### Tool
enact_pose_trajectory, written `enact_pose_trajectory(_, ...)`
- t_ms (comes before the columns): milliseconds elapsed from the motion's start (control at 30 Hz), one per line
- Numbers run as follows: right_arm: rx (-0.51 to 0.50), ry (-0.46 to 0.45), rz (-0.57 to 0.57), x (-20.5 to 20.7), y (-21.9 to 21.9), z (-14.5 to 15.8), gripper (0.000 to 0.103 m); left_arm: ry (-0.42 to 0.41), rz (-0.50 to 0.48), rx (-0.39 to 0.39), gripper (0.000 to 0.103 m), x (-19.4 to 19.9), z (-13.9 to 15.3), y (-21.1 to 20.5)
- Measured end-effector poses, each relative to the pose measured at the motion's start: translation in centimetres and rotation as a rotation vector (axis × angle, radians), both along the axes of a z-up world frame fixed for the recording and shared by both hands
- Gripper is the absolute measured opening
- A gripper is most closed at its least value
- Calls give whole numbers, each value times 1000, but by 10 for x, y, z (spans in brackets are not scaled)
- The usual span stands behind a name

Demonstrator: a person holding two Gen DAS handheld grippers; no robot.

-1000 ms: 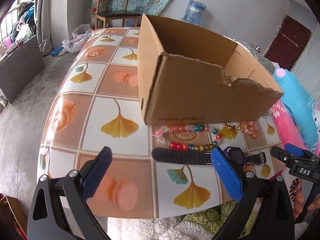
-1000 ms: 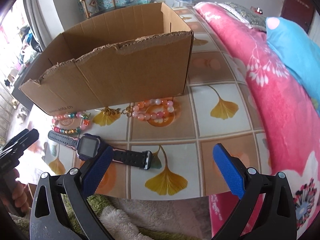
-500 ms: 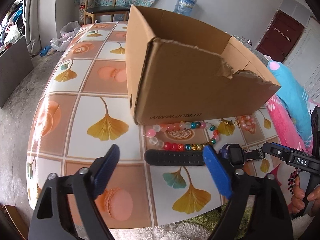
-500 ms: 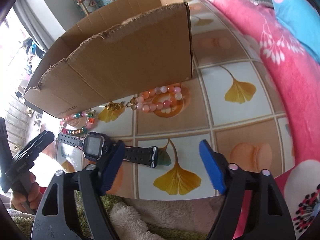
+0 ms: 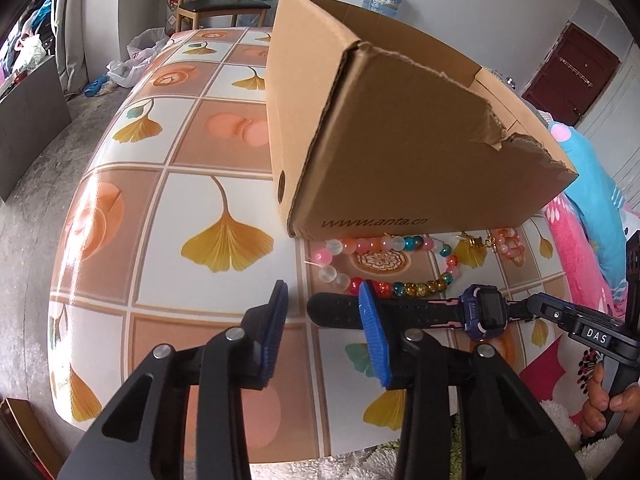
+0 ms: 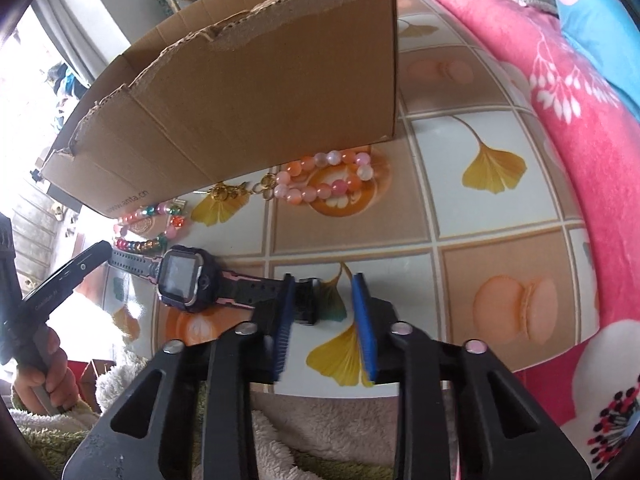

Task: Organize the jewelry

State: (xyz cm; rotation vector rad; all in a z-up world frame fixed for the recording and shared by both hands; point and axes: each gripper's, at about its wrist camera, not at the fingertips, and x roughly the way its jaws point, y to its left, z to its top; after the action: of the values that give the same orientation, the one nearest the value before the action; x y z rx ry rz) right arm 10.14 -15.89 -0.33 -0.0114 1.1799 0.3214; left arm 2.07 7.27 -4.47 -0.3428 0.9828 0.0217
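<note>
**Both grippers closing over the two ends of the watch strap**

A black watch (image 6: 182, 280) with a dark purple case is lying flat on the tiled desk (image 5: 224, 184), its strap stretched out along the near edge. The left gripper (image 5: 322, 334) is hanging over the plain end of the strap; its blue fingers (image 5: 374, 340) are narrowing, with the strap tip between them, and whether the pads are pressing on it cannot be told. The right gripper (image 6: 324, 322) is over the buckle end, its fingers (image 6: 364, 328) also narrowing, the buckle sitting in the gap and a clear space showing on its right side.

At 12 o'clock from the watch, a cardboard box (image 5: 420, 152) is standing open-topped on the desk. Between box and watch, a bracelet of mixed coloured beads (image 5: 384, 268) is lying just beyond the strap, and at about 1 o'clock a pink and orange bead bracelet (image 6: 328, 178) is lying against the foot of the box.

A pink flowered blanket (image 6: 560, 128) is lying along the desk's right side.
</note>
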Motion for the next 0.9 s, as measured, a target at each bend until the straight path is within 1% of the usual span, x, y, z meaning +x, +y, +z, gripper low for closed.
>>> enact_pose_trajectory(67,-7,-7,11,-7,6,-1,17,3,2,-3,36,-1,0,0)
enact_pose_trajectory(100,-10,-9,13,-2,5,-3,17,5,-1,-15,36,-1,0,0)
enact_pose_trajectory(167,-12,-14,17,-3,5,-3,17,4,-4,-40,36,-2,0,1)
enact_pose_trajectory(267,-5,-18,22,-5,8,-4,16,-3,-10,-104,36,-2,-2,2)
enact_pose_trajectory(367,-10,-27,32,-10,13,-3,16,-15,-11,-117,36,-1,-3,3)
enact_pose_trajectory(567,-14,-31,45,-9,15,-6,17,-36,16,-204,36,-6,-5,12)
enact_pose_trajectory(667,-15,-28,53,-8,15,-6,17,-69,19,-235,36,-14,-2,12)
enact_pose_trajectory(800,-21,-26,61,-6,16,-6,17,-131,-16,-273,36,-21,6,7)
enact_pose_trajectory(900,-24,-23,66,-6,16,-5,17,-139,-27,-285,36,-20,6,5)
